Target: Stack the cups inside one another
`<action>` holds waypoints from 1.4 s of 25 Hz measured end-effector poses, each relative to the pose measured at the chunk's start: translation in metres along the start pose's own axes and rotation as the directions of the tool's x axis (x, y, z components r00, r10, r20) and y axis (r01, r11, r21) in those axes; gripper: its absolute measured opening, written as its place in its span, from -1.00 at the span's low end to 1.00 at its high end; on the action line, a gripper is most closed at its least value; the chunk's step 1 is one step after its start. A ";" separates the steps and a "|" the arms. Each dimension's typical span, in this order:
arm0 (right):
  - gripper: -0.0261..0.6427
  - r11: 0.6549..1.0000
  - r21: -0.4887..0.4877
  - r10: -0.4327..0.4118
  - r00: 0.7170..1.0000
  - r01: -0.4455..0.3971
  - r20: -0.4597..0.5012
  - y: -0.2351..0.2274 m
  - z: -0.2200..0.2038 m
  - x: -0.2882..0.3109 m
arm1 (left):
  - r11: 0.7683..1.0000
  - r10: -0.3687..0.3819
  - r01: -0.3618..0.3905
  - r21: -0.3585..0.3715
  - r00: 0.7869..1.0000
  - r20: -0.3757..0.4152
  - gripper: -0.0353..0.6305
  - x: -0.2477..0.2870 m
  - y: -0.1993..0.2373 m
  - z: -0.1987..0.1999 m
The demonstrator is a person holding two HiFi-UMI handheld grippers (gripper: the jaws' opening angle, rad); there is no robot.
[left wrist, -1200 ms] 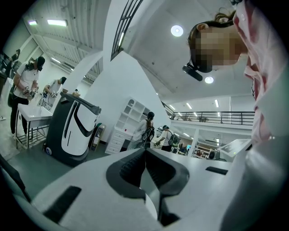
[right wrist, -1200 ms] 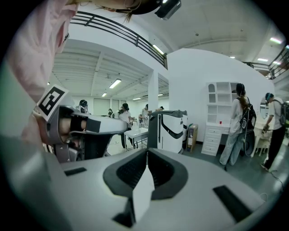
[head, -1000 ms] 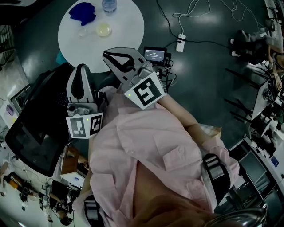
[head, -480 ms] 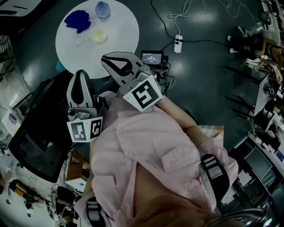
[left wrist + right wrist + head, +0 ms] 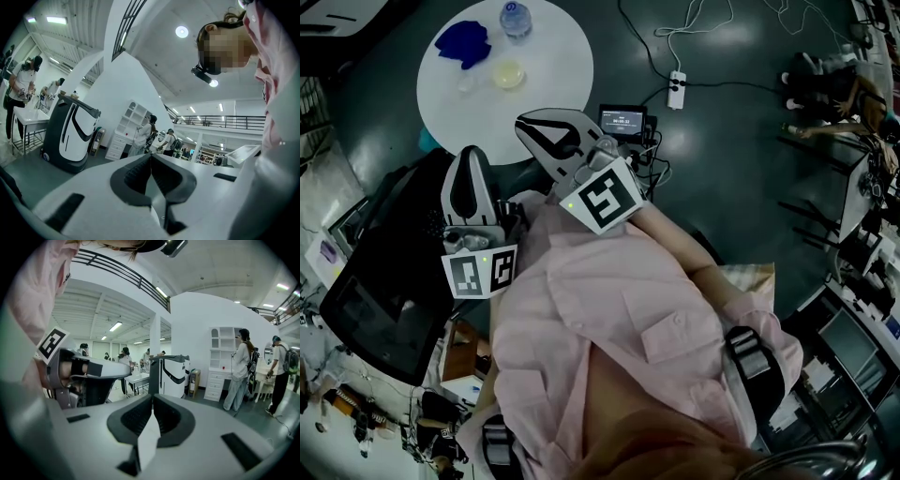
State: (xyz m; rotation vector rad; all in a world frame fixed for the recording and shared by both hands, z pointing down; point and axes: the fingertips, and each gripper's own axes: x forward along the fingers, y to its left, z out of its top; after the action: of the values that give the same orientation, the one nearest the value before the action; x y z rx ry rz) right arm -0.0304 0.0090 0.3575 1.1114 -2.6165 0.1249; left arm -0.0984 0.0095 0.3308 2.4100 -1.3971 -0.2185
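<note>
On the round white table (image 5: pixel 572 89) at the top left of the head view stand a pale yellow cup (image 5: pixel 508 74) and a small clear cup (image 5: pixel 468 84), side by side and apart. Both grippers are held close to the person's chest, short of the table. My left gripper (image 5: pixel 472 152) is shut with nothing in it; its jaws meet in the left gripper view (image 5: pixel 151 157). My right gripper (image 5: pixel 525 119) is shut and empty too, its jaws pressed together in the right gripper view (image 5: pixel 153 399). Neither gripper view shows the cups.
A blue cloth (image 5: pixel 462 42) and a water bottle (image 5: pixel 515 16) also lie on the table. A small screen (image 5: pixel 623 120), a power strip (image 5: pixel 676 92) and cables sit on the dark floor. A black chair (image 5: pixel 375 300) stands left. A white machine (image 5: pixel 174 376) and several people stand farther off.
The head view has shifted slightly, so the table sits a little further up and left. Both grippers stay shut in the same place.
</note>
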 end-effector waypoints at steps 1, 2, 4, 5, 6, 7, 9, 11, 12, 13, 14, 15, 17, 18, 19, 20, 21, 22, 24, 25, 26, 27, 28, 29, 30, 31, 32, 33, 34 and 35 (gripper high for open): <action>-0.82 1.000 0.000 0.002 1.000 -0.002 0.000 0.000 0.000 0.000 | 1.000 0.001 -0.001 -0.001 1.000 -0.003 -0.83 0.000 0.000 0.000; -0.82 1.000 -0.001 0.003 1.000 -0.003 -0.001 0.000 0.000 0.001 | 1.000 0.001 -0.001 -0.003 1.000 -0.005 -0.83 0.000 0.000 -0.001; -0.82 1.000 -0.006 0.010 1.000 -0.010 -0.016 0.001 -0.002 0.002 | 1.000 0.006 -0.006 -0.009 1.000 -0.010 -0.83 0.000 0.002 -0.003; -0.82 1.000 -0.010 0.014 1.000 -0.015 -0.026 0.003 -0.003 0.003 | 1.000 0.009 -0.009 -0.012 1.000 -0.013 -0.83 0.000 0.004 -0.003; -0.82 1.000 -0.013 0.019 0.999 -0.019 -0.029 0.004 -0.002 0.004 | 1.000 0.012 -0.012 -0.013 1.000 -0.014 -0.83 -0.001 0.006 -0.003; -0.82 1.000 -0.018 0.023 0.999 -0.024 -0.029 0.005 -0.001 0.006 | 1.000 0.013 -0.013 -0.013 1.000 -0.015 -0.83 -0.001 0.007 -0.003; -0.82 0.999 -0.027 0.030 0.999 -0.031 -0.035 0.007 0.000 0.007 | 1.000 0.014 -0.014 -0.012 1.000 -0.019 -0.83 -0.001 0.007 -0.003; -0.82 0.999 -0.032 0.034 0.999 -0.036 -0.043 0.009 0.000 0.008 | 1.000 0.014 -0.014 -0.011 1.000 -0.020 -0.83 -0.001 0.006 -0.002; -0.82 0.999 -0.033 0.036 0.998 -0.037 -0.045 0.010 0.000 0.008 | 1.000 0.015 -0.015 -0.012 1.000 -0.019 -0.83 -0.001 0.006 -0.001; -0.82 0.999 -0.034 0.037 0.998 -0.039 -0.047 0.010 0.000 0.009 | 1.000 0.017 -0.017 -0.013 1.000 -0.018 -0.83 -0.002 0.007 -0.001; -0.82 0.999 -0.034 0.038 0.998 -0.040 -0.047 0.011 0.000 0.009 | 1.000 0.020 -0.020 -0.014 1.000 -0.017 -0.83 -0.002 0.008 -0.001; -0.82 0.999 -0.033 0.039 0.998 -0.041 -0.048 0.011 -0.001 0.010 | 1.000 0.023 -0.023 -0.014 1.000 -0.016 -0.83 -0.002 0.009 -0.001; -0.82 0.999 -0.030 0.039 0.998 -0.041 -0.043 0.010 -0.001 0.010 | 1.000 0.026 -0.026 -0.009 1.000 -0.018 -0.83 -0.002 0.009 -0.001; -0.82 0.999 -0.031 0.038 0.999 -0.040 -0.038 0.009 -0.001 0.010 | 1.000 0.025 -0.025 -0.005 1.000 -0.018 -0.83 -0.001 0.008 -0.001; -0.82 0.999 -0.033 0.038 0.999 -0.039 -0.035 0.008 0.000 0.010 | 1.000 0.023 -0.023 -0.001 1.000 -0.018 -0.83 -0.001 0.007 -0.001; -0.82 0.999 -0.036 0.037 0.999 -0.038 -0.036 0.007 0.001 0.010 | 1.000 0.021 -0.021 0.003 1.000 -0.017 -0.83 0.000 0.006 0.000; -0.82 0.998 -0.040 0.037 0.999 -0.039 -0.040 0.007 0.002 0.010 | 1.000 0.020 -0.020 0.006 1.000 -0.016 -0.83 0.000 0.005 0.000; -0.82 0.998 -0.044 0.038 0.998 -0.040 -0.042 0.007 0.002 0.011 | 1.000 0.020 -0.020 0.009 1.000 -0.015 -0.83 0.000 0.005 0.001; -0.82 0.998 -0.051 0.038 0.998 -0.040 -0.045 0.007 0.002 0.013 | 1.000 0.022 -0.022 0.016 1.000 -0.012 -0.83 0.001 0.005 0.001; -0.82 0.998 -0.052 0.039 0.998 -0.041 -0.043 0.006 0.002 0.014 | 1.000 0.023 -0.023 0.021 1.000 -0.009 -0.83 0.002 0.006 0.002; -0.82 0.998 -0.052 0.040 0.999 -0.042 -0.038 0.005 0.002 0.015 | 0.999 0.024 -0.024 0.025 1.000 -0.008 -0.83 0.003 0.005 0.002; -0.82 0.998 -0.052 0.040 0.999 -0.041 -0.029 0.004 0.002 0.016 | 0.999 0.024 -0.024 0.029 1.000 -0.006 -0.83 0.004 0.005 0.003; -0.82 0.998 -0.053 0.038 0.999 -0.039 -0.022 0.002 0.002 0.016 | 0.999 0.024 -0.024 0.032 1.000 -0.004 -0.83 0.005 0.004 0.003; -0.82 0.998 -0.054 0.035 0.999 -0.036 -0.018 -0.002 0.002 0.017 | 0.999 0.024 -0.024 0.032 1.000 -0.003 -0.83 0.006 0.003 0.004; -0.82 0.998 -0.051 0.031 0.999 -0.032 -0.019 -0.005 0.001 0.017 | 0.999 0.025 -0.025 0.031 1.000 -0.003 -0.83 0.008 0.004 0.004; -0.82 0.999 -0.045 0.027 0.999 -0.028 -0.024 -0.009 -0.001 0.019 | 0.999 0.026 -0.026 0.029 1.000 -0.004 -0.83 0.010 0.005 0.003; -0.82 0.999 -0.039 0.023 0.999 -0.024 -0.032 -0.012 -0.003 0.021 | 0.999 0.028 -0.028 0.028 1.000 -0.004 -0.83 0.011 0.007 0.003; -0.82 0.999 -0.035 0.020 0.999 -0.022 -0.043 -0.015 -0.006 0.024 | 0.999 0.030 -0.030 0.028 1.000 -0.004 -0.83 0.012 0.009 0.004; -0.82 0.999 -0.035 0.020 0.998 -0.022 -0.052 -0.017 -0.008 0.027 | 0.999 0.034 -0.033 0.029 0.999 -0.004 -0.83 0.013 0.012 0.004; -0.82 0.999 -0.038 0.021 0.998 -0.023 -0.058 -0.018 -0.009 0.029 | 0.999 0.038 -0.037 0.030 0.999 -0.004 -0.83 0.013 0.013 0.005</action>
State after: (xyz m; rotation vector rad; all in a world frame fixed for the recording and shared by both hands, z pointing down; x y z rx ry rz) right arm -0.0342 -0.0217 0.3741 1.0505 -2.5697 0.1091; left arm -0.1041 -0.0085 0.3317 2.4045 -1.4522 -0.1831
